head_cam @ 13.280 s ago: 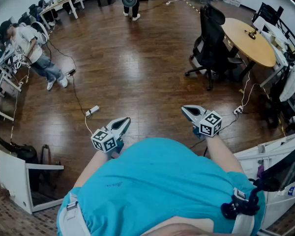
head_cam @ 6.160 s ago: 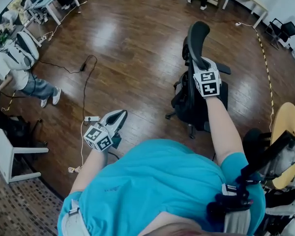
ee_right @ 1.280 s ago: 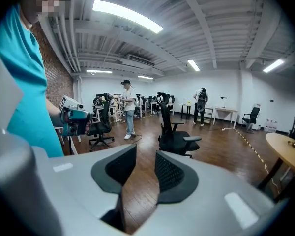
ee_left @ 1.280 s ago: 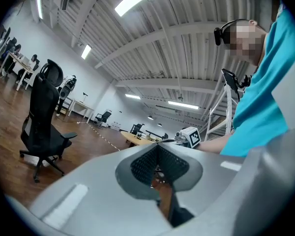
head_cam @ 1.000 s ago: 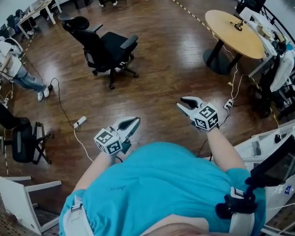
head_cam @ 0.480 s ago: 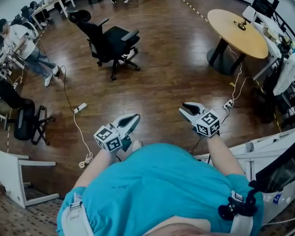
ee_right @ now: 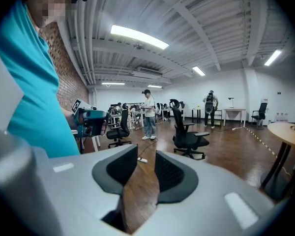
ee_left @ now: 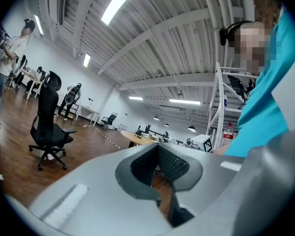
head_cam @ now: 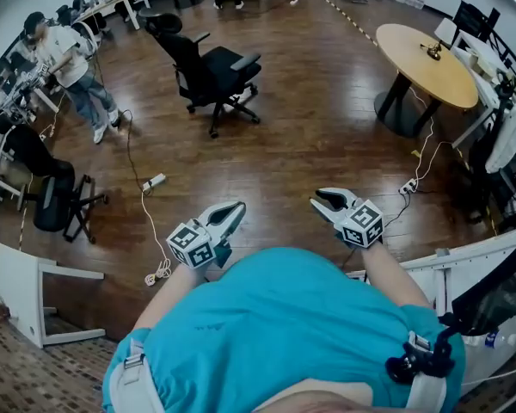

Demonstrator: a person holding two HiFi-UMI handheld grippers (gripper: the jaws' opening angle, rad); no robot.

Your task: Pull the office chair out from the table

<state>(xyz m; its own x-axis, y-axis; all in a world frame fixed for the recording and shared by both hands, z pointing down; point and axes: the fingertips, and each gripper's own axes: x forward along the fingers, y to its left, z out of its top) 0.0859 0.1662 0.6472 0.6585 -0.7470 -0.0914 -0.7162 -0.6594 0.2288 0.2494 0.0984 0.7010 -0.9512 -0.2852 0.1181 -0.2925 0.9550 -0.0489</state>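
The black office chair (head_cam: pixel 213 65) stands alone on the wood floor, far from the round wooden table (head_cam: pixel 427 54) at the right. Both grippers hang close to my body, well short of the chair. My left gripper (head_cam: pixel 235 206) has its tips together and nothing in it. My right gripper (head_cam: pixel 321 200) is open and empty. The left gripper view has the chair (ee_left: pixel 48 127) at left and the table (ee_left: pixel 137 138) beyond the left gripper (ee_left: pixel 159 147). In the right gripper view the chair (ee_right: pixel 187 132) sits centre and the table (ee_right: pixel 287 131) at right, past the right gripper (ee_right: pixel 146 156).
A second black chair (head_cam: pixel 58 198) and a tipped white table (head_cam: pixel 26 304) are at the left. A power strip (head_cam: pixel 153 181) with cable lies on the floor; another strip (head_cam: pixel 408 188) lies right. People (head_cam: pixel 69 54) stand at far left. A white frame (head_cam: pixel 464 265) borders my right.
The right gripper, shut on the chair's back about six seconds ago, is now off it and open. Over the last second the view panned slightly; both grippers kept their pose.
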